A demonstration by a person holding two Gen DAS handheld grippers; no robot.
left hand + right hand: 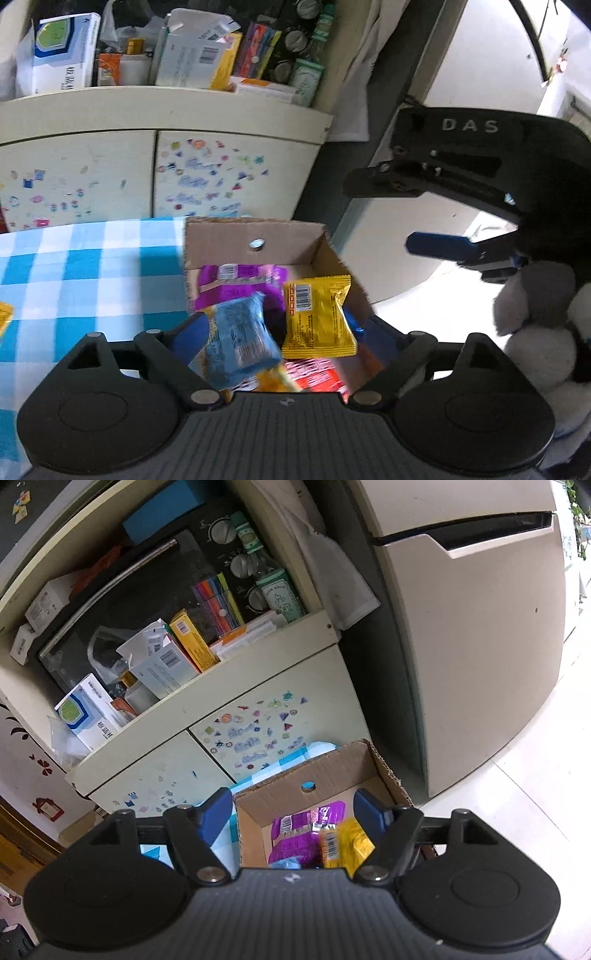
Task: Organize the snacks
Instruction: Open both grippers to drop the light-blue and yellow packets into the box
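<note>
**Cardboard box receiving snacks; both tongs released**

Cardboard box point(255, 236) is sitting at the edge of the checked tablecloth point(92, 266), directly beneath both grippers. Left gripper point(277, 328) is hanging with jaws spread; a blue packet point(240, 336) is lying loose between them, long axis running away from the tongs, pads not pressing. Right gripper point(295, 812) is also standing open, empty. Counted inside: one blue, one yellow point(317, 317), one purple point(236, 284), one red packet point(314, 373). Left hand is nearer the blue packet.
</note>
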